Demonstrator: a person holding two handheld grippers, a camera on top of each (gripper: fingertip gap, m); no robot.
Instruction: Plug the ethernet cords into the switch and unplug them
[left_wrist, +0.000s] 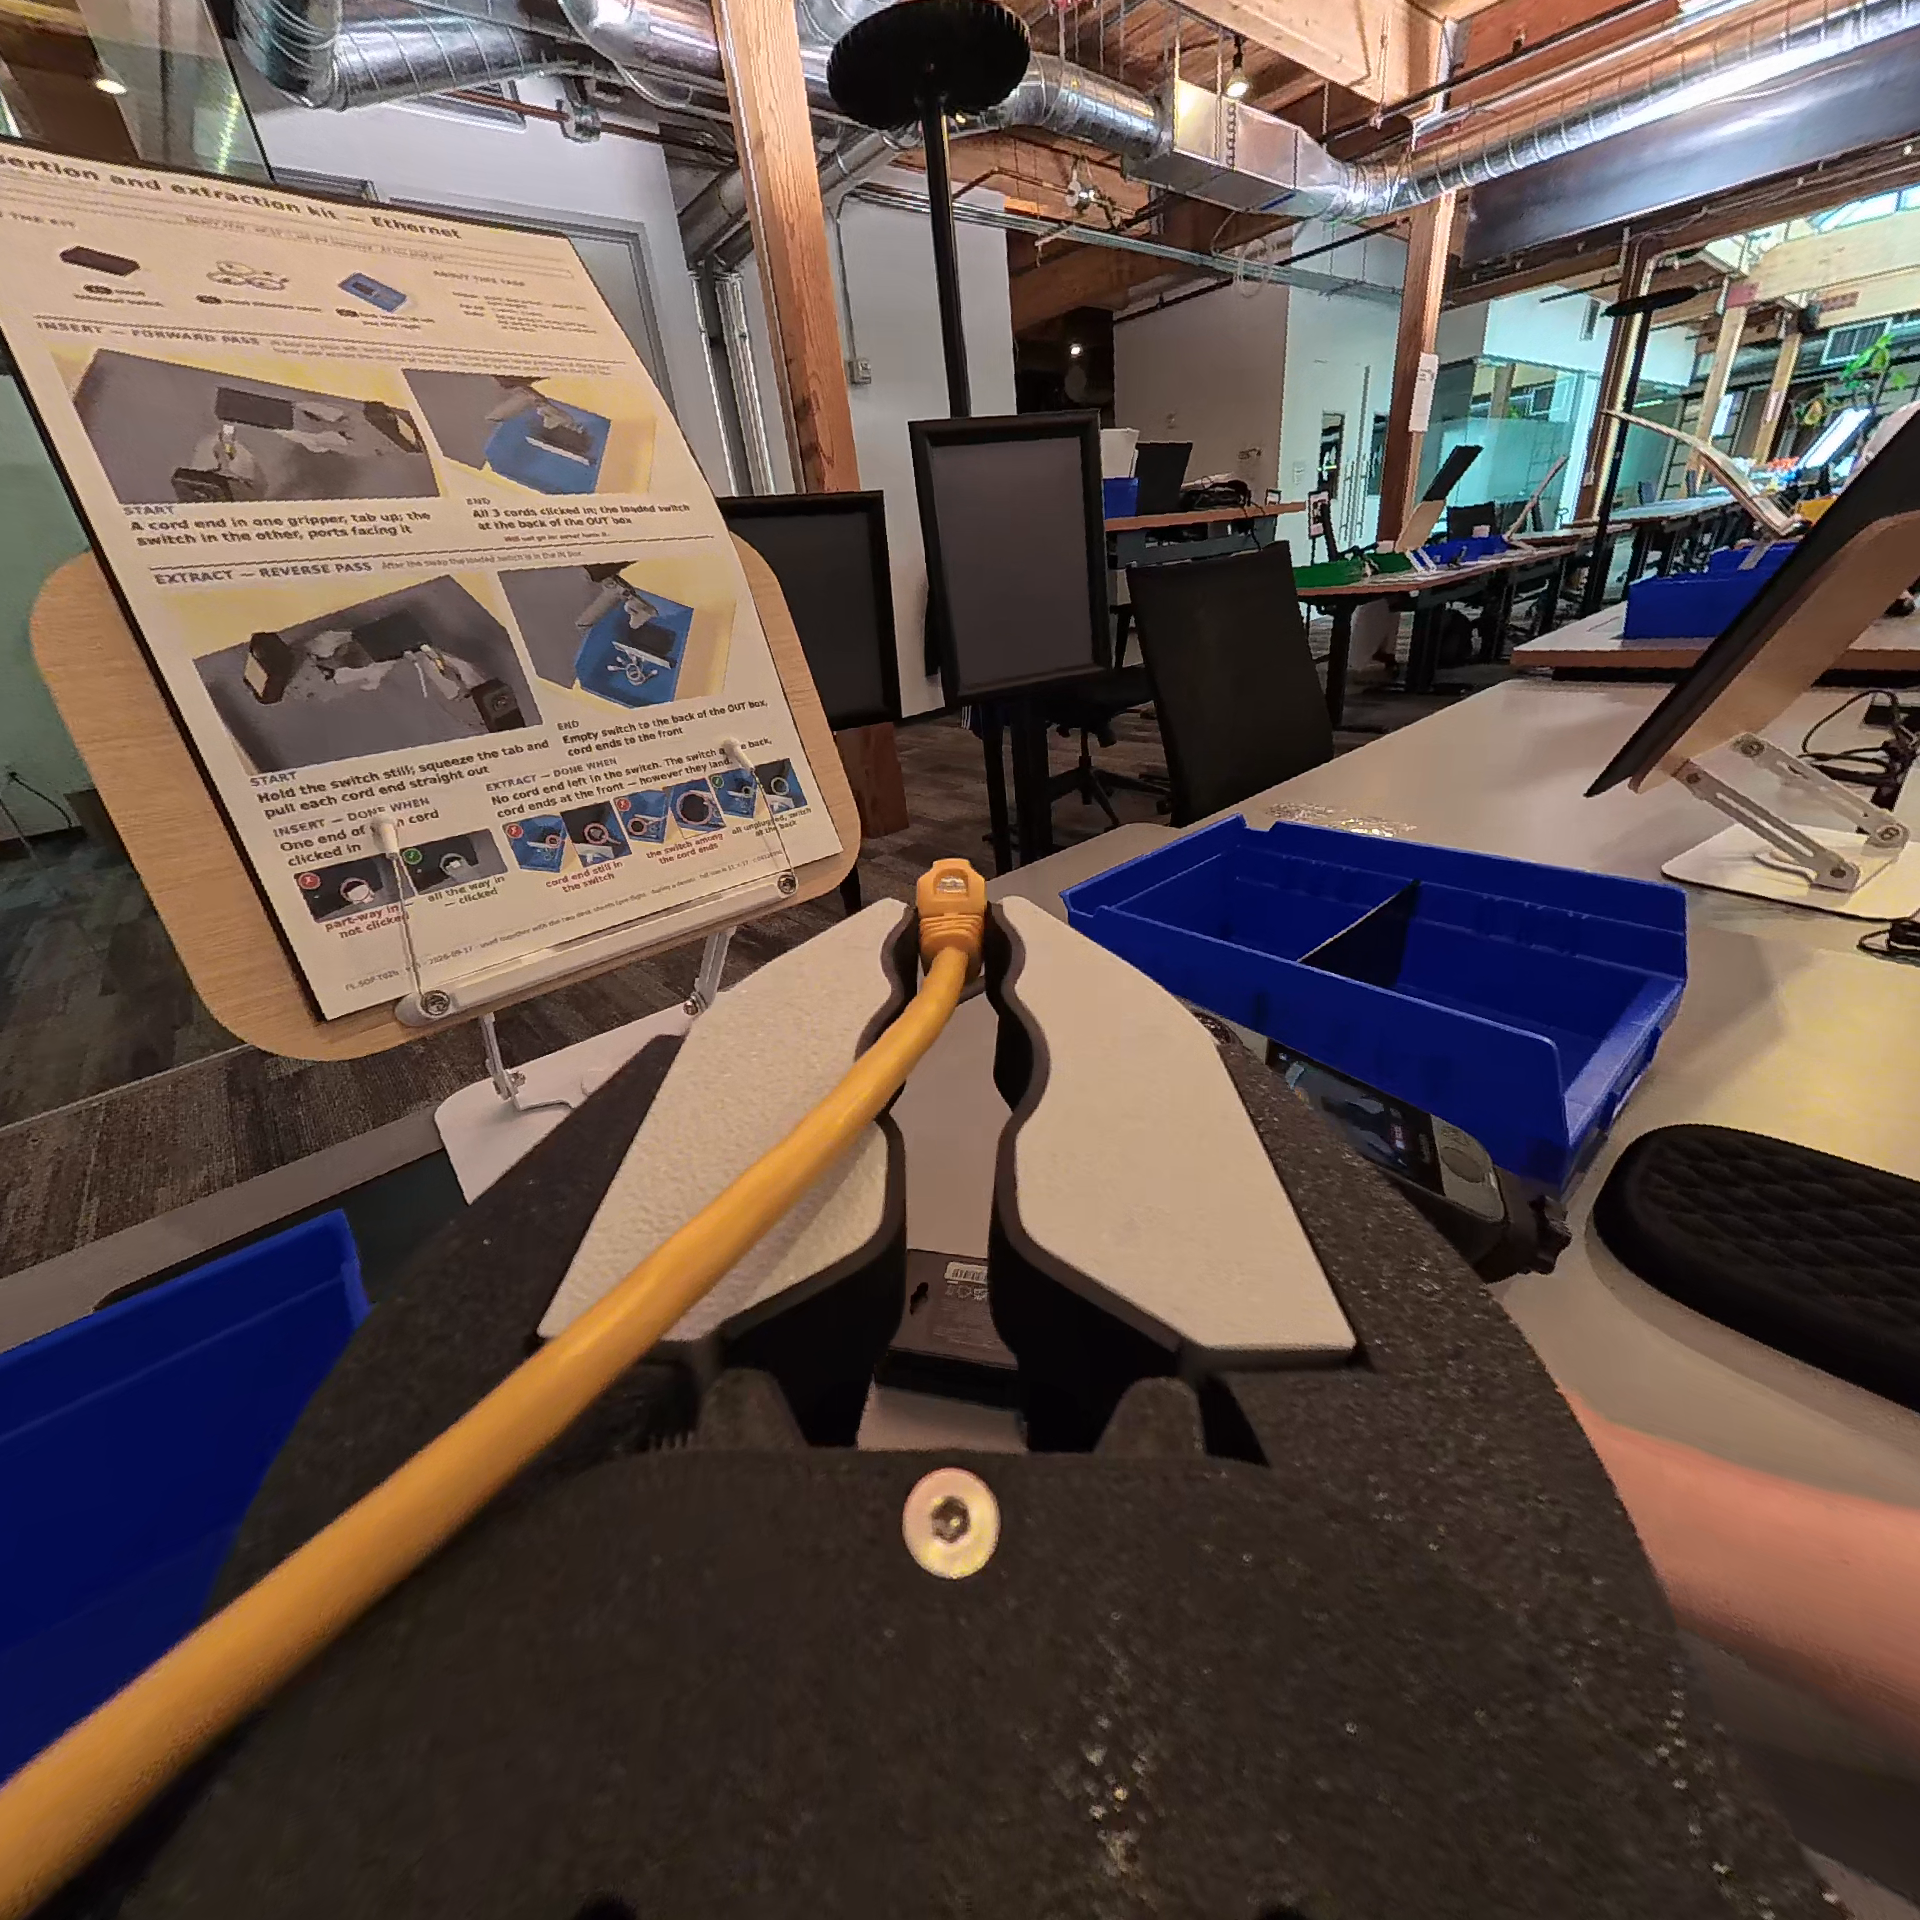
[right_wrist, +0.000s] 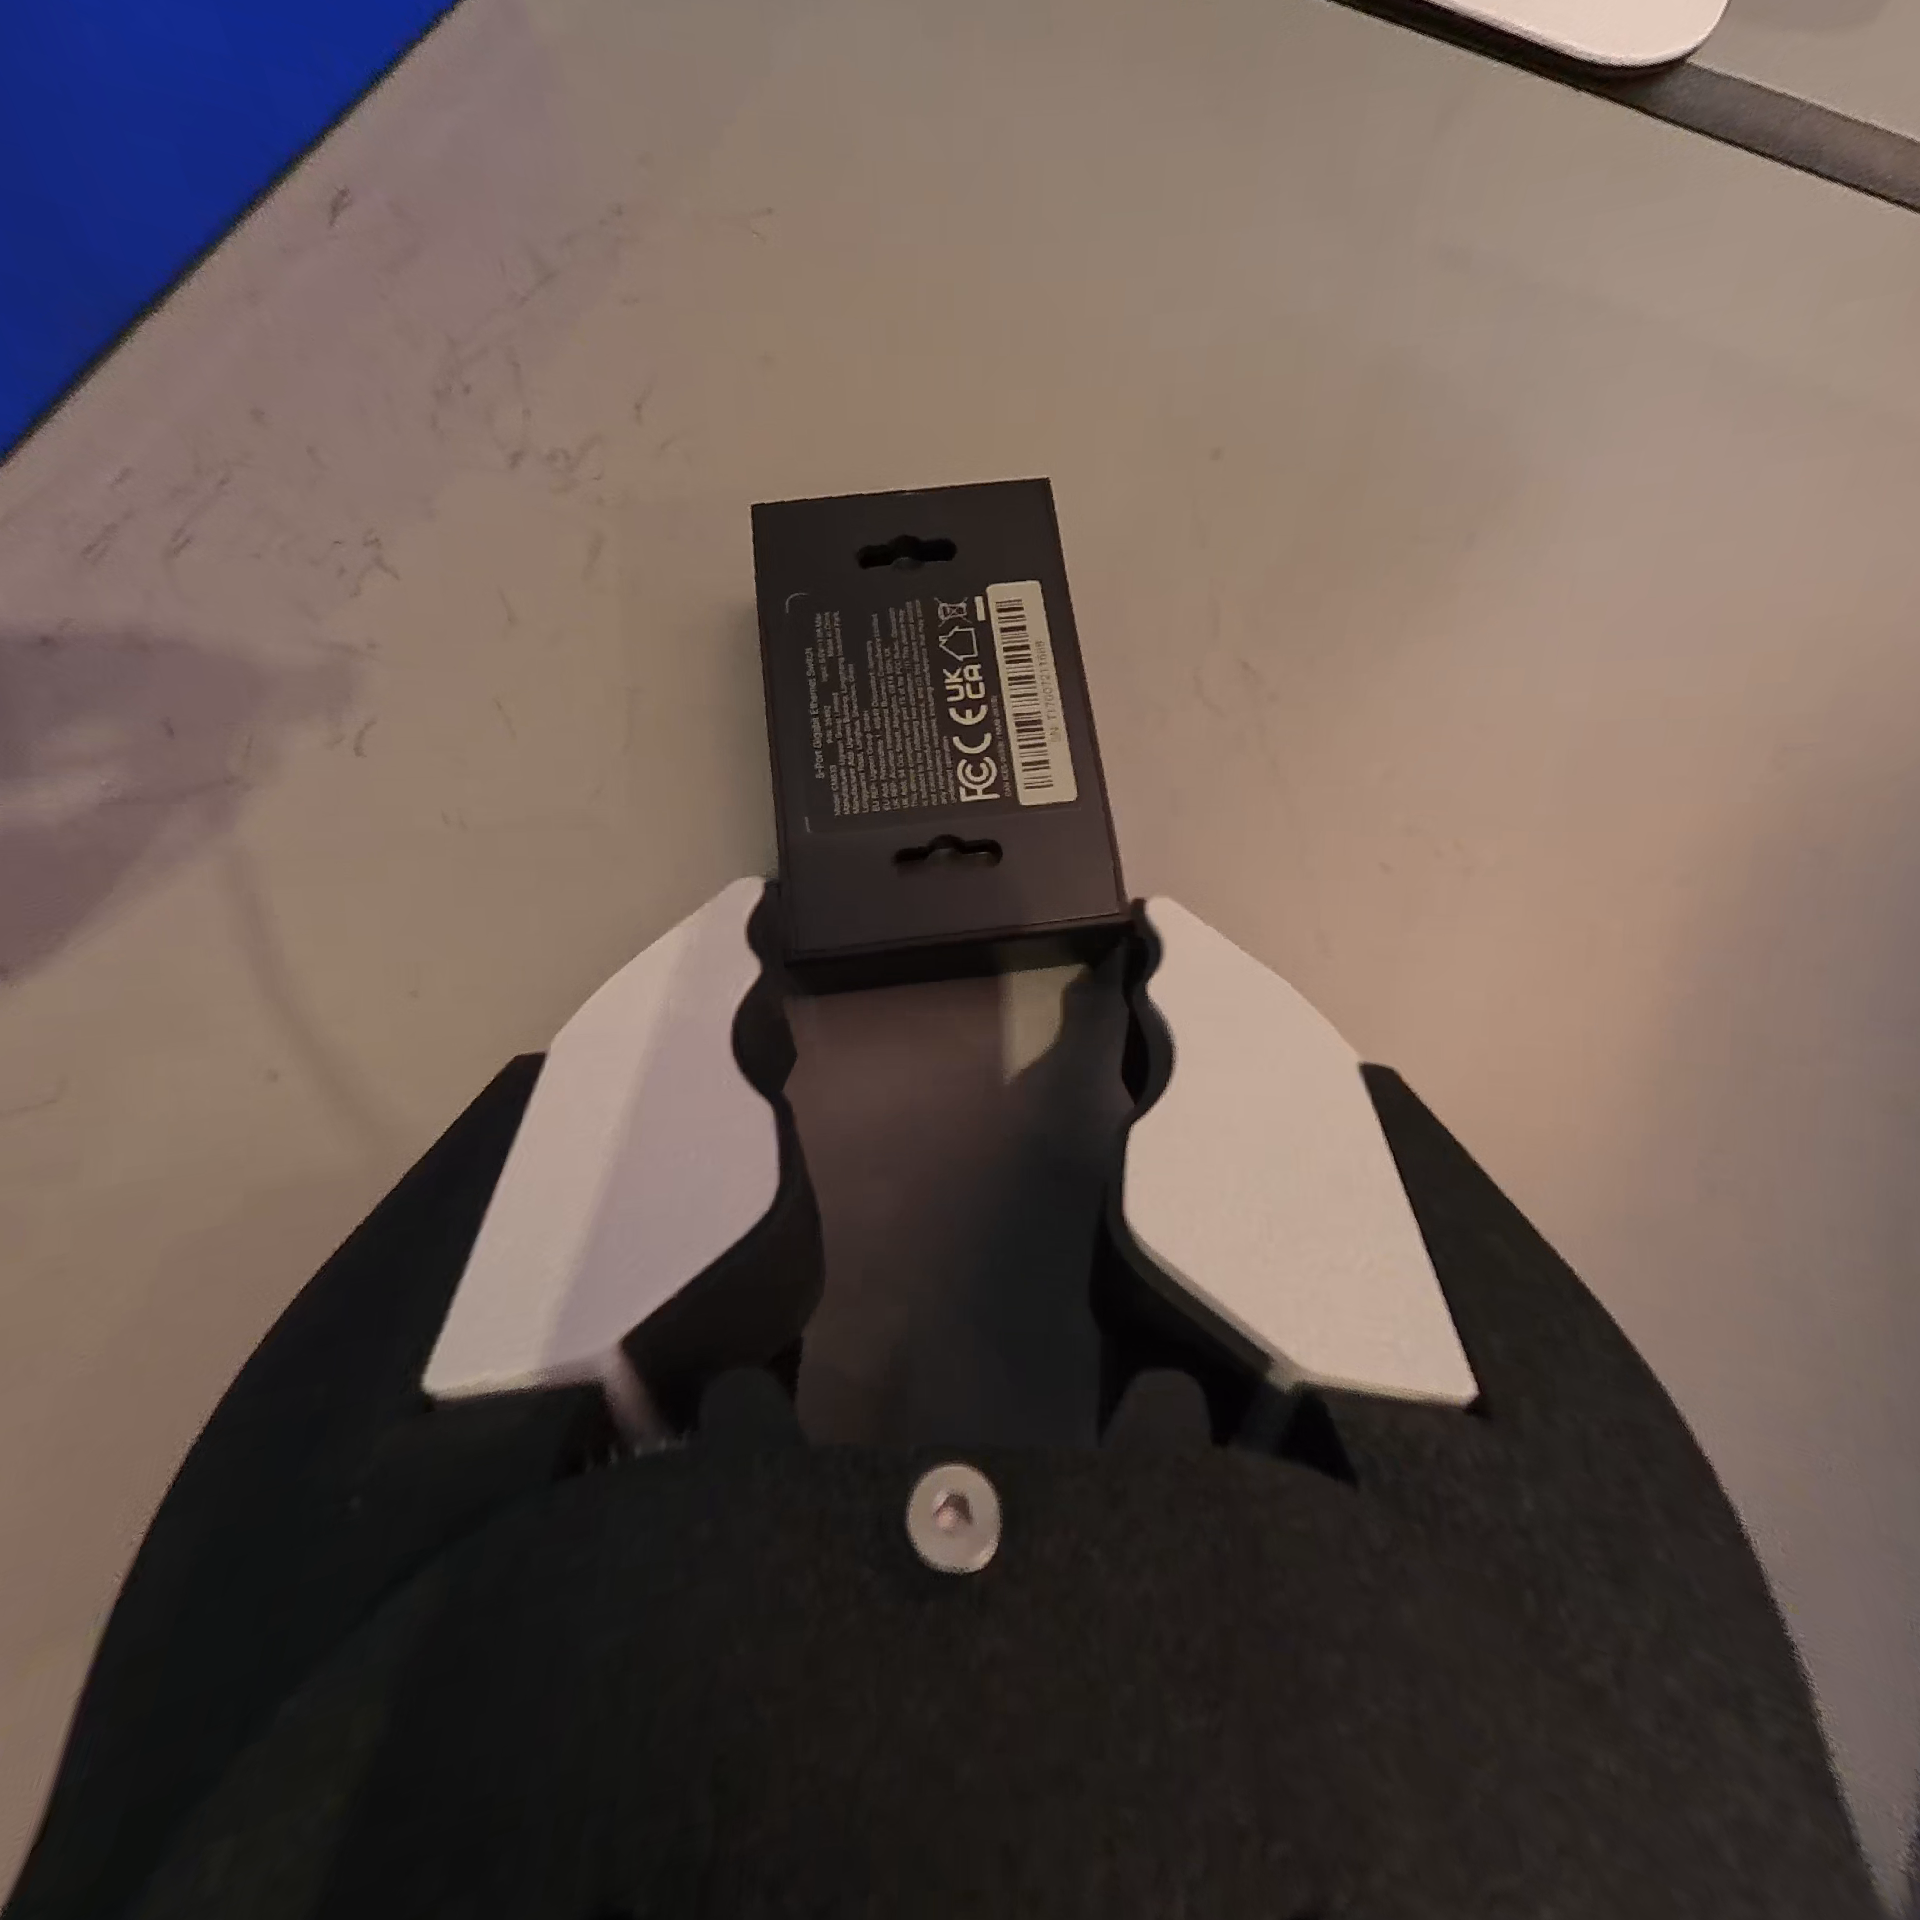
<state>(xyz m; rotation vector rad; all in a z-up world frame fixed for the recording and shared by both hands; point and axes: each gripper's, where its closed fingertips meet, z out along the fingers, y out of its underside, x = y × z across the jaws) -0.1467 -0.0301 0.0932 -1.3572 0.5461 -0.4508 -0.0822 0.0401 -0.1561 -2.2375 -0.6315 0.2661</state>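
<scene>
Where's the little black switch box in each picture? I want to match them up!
Left wrist view: the switch peeks through the gap between the fingers of the left gripper, which holds the yellow cord.
Right wrist view: middle of the picture, its near end pinched by the right gripper.
Shared landmark: the barcode sticker on the switch.

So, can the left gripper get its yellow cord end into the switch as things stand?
Probably not yet. The left gripper pinches the yellow cord end, pointing away over the desk; the switch, clamped in the right gripper, shows only its labelled underside, no ports.
</scene>
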